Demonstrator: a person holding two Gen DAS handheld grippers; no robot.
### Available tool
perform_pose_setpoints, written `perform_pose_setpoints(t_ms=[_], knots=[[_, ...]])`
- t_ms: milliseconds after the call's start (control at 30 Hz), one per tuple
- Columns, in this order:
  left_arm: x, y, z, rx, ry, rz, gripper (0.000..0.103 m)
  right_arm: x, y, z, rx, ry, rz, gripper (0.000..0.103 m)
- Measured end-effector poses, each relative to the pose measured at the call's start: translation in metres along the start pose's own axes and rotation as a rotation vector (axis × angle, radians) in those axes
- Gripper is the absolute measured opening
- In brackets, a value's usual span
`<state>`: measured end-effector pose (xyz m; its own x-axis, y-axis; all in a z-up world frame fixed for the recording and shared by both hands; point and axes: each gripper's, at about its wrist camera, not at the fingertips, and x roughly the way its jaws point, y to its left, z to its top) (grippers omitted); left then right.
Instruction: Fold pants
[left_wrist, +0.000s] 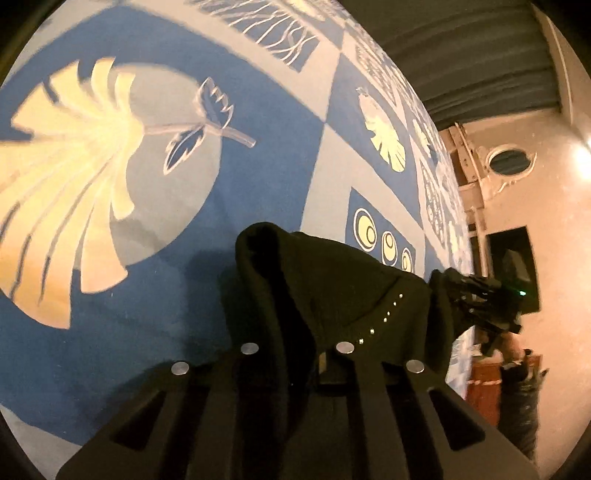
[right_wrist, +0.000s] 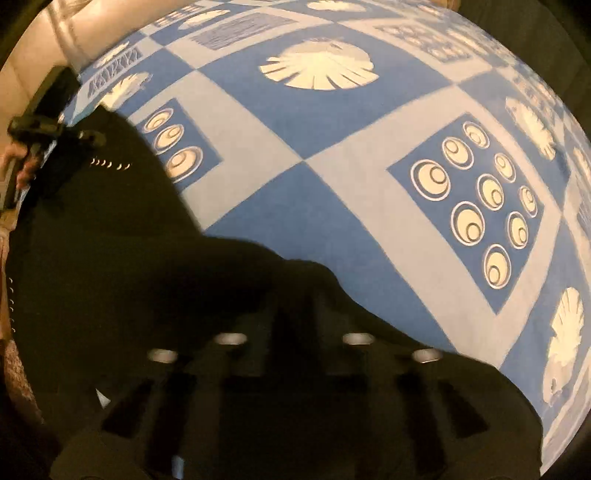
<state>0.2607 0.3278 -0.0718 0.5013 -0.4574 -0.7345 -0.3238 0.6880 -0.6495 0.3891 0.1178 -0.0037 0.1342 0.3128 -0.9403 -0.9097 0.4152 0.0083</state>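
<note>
The dark pants hung bunched between the two tools, lifted above the blue patterned bedspread and spanning from one gripper to the other. A row of small pale studs ran along one edge, toward four o'clock in the left wrist view. The left gripper pinched a thick fold of the cloth, which rose toward twelve o'clock out of its pressed-together jaws. In the right wrist view the cloth draped over the right gripper and hid its tips; it seemed to be clamped on the fabric, though I could not tell for certain. From there the left gripper showed at nine o'clock, gripping the same garment.

The long axis of the pants appeared to run roughly from gripper to gripper, sagging between; which end was waist and which was hem could not be made out.

To do this step well, both hands should probably move level and together, keeping the span taut enough to avoid twisting, then lower the cloth flat so the edges align.
</note>
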Motion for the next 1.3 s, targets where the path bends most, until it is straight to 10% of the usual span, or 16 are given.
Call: perform_pose_setpoints(t_ms=[300,500,633,767,900,1300], knots=[[-0.076,-0.036,-0.027,0.127,-0.214,-0.228,0.009,-0.121,0.078,-0.108,0.059,-0.337,-0.242,0.008],[-0.134,-0.053,-0.105,0.224,-0.258,-0.415,0.011,-0.151,0.176,-0.214,0.100,-0.418,-0.340,0.008],[-0.134,-0.039,-0.165,0.221,-0.200,-0.369,0.022,-0.119,0.221,-0.269,0.156,-0.328,-0.273,0.010],[-0.131,0.009,-0.213,0.059,-0.172,-0.286,0.062,-0.087,0.246,-0.294,0.190,-0.243,-0.191,0.033],[-0.150,0.048,-0.247,-0.093,-0.234,-0.252,0.062,-0.100,0.255,-0.308,0.312,-0.313,-0.103,0.063],[-0.148,0.018,-0.310,-0.402,-0.444,-0.229,0.063,-0.124,0.225,-0.360,0.849,-0.540,0.225,0.064]])
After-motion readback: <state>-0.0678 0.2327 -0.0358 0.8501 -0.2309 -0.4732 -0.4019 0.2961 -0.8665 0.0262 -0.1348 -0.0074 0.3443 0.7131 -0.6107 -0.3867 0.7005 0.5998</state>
